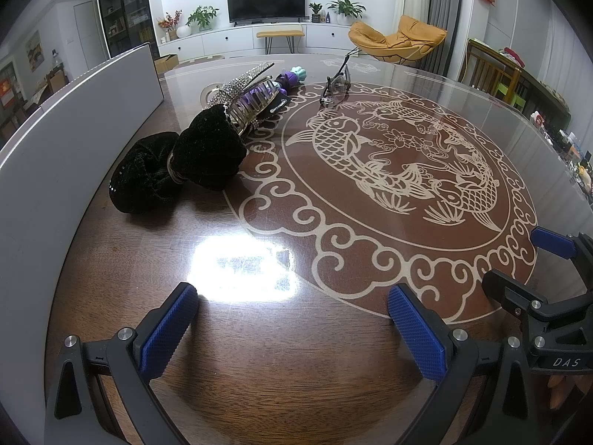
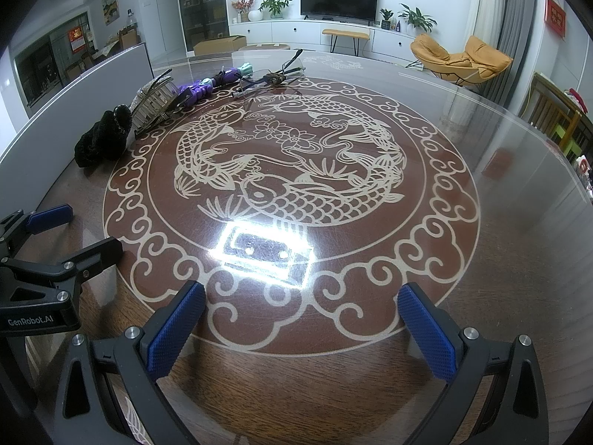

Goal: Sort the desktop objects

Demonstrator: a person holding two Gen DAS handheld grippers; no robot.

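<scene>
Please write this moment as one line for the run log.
left claw: open, empty | right claw: open, empty | black scrunchie, rhinestone hair clip, purple toy, glasses: untouched on table | sorting not begun

The room is bright and the pictures are sharp; a light from above makes a big white glare patch on the shiny table (image 1: 259, 352); soft shadows lie under things; the edges bend round and go black in the corners.

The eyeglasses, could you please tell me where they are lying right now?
The eyeglasses lie at the far side of the table, just right of the purple toy, beyond the fish pattern.
</scene>
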